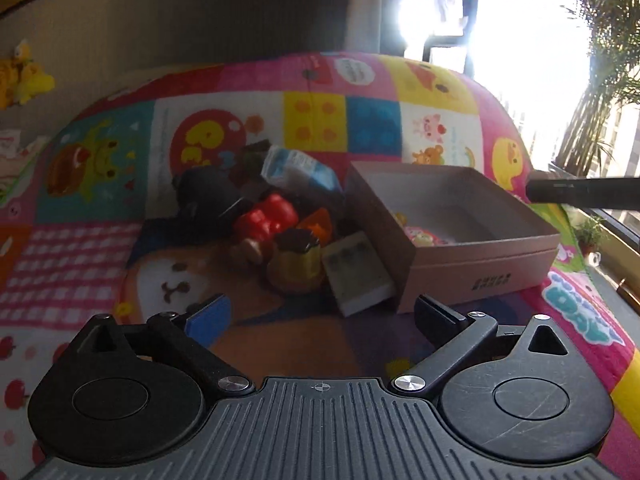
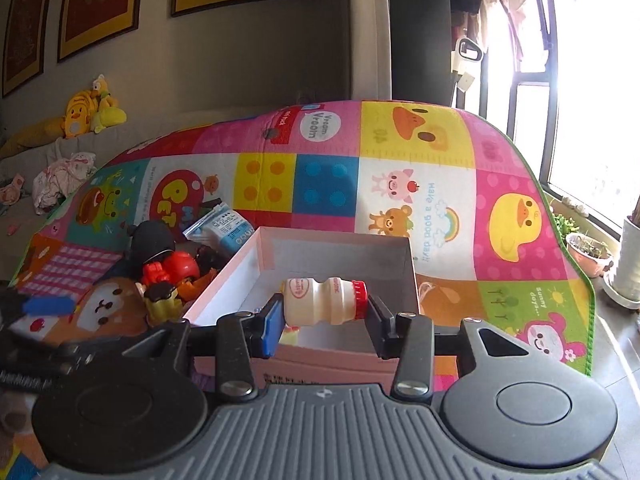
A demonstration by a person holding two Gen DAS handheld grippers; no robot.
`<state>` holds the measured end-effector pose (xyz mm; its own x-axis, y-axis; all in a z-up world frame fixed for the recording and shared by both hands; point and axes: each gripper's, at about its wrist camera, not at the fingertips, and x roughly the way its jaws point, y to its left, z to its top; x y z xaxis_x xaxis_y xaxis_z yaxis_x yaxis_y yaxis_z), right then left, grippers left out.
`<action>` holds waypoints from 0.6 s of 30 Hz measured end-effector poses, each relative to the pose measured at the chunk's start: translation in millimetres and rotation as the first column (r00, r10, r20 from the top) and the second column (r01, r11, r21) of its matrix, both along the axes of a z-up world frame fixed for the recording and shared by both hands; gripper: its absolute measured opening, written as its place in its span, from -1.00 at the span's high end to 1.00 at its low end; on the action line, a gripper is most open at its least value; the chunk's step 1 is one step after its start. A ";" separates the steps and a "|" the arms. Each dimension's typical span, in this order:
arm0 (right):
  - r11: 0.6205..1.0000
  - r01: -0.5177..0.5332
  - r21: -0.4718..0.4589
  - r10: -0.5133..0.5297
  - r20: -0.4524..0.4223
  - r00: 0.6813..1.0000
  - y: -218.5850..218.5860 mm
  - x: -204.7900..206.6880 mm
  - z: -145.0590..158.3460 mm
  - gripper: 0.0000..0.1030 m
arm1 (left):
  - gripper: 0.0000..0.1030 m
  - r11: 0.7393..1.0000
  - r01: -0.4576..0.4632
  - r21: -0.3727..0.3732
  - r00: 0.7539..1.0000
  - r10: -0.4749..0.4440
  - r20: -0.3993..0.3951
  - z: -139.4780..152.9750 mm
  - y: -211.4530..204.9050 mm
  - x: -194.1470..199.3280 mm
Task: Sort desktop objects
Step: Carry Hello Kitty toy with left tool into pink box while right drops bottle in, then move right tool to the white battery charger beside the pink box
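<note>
Lying sideways between right tongs (image 2: 323, 320): bottle (image 2: 325, 301)

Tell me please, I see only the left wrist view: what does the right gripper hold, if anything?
Observer: The right gripper is shut on a small drink bottle, lying sideways between its pads.
Operator: Where is it compared to the box?
Observer: The bottle is over the near part of the open box, not yet released.
Operator: Which way does the cap point?
Observer: The red cap points to the right pad, the bottom to the blue pad.
Operator: My left gripper, can you see it there?
Observer: Only a blue pad at the left edge, over the mat, beside the toy pile.
</note>
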<state>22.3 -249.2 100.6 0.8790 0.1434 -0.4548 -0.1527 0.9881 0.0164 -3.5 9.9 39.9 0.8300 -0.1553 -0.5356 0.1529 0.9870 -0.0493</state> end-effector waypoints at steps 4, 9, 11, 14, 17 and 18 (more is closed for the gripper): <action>0.999 0.041 -0.025 -0.042 -0.039 0.998 10.8 38.4 -7.3 -0.08 | -0.97 0.996 -0.083 0.027 0.996 0.083 -0.024 -18.6 25.8 -12.8; 0.996 0.044 -0.082 -0.047 -0.030 0.998 18.0 37.2 -10.4 -0.17 | -0.98 0.992 -0.124 -0.003 0.991 0.123 -0.060 -30.7 42.0 -15.0; 0.994 0.022 -0.109 -0.025 -0.023 0.999 23.6 27.7 -12.4 -0.26 | -0.98 0.991 -0.136 -0.016 0.988 0.135 -0.076 -32.0 42.9 -11.8; 0.983 -0.030 -0.180 0.027 -0.018 0.999 38.6 13.8 -19.0 -0.26 | -1.00 0.986 -0.165 -0.033 0.983 0.162 -0.084 -33.5 46.9 -10.7; 0.960 -0.104 -0.258 0.104 -0.012 0.995 61.8 -0.6 -27.8 -0.26 | -1.00 0.971 -0.229 -0.062 0.970 0.223 -0.098 -34.8 54.6 -10.7; 0.948 -0.132 -0.291 0.136 -0.007 0.991 71.5 -5.5 -31.6 -0.26 | -1.00 0.967 -0.246 -0.073 0.966 0.238 -0.100 -34.8 57.3 -11.5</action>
